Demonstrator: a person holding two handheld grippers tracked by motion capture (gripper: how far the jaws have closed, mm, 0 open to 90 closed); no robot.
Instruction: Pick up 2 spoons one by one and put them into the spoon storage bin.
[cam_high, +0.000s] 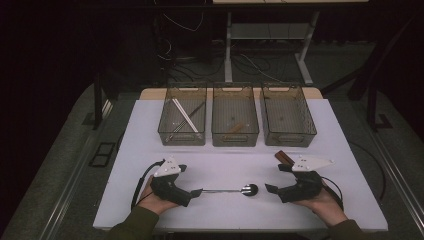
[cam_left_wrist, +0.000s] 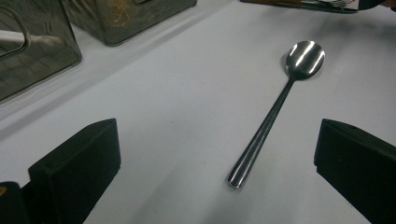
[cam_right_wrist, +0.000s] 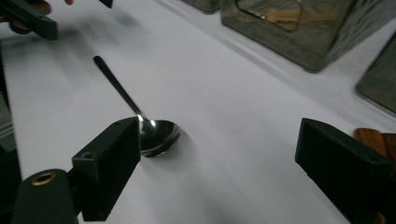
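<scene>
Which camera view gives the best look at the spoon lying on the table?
The left gripper view: the spoon lies whole and sharp, bowl to handle tip, on the white table. The high view shows it small and dim. In the right gripper view a black jaw covers part of the bowl.

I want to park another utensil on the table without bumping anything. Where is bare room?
Free patches: the white table left of the left bin, the strip between the bins' front walls and the spoon, and the right edge beyond the right bin. It is crowded along the near edge, where the left gripper, the spoon and the right gripper line up.
</scene>
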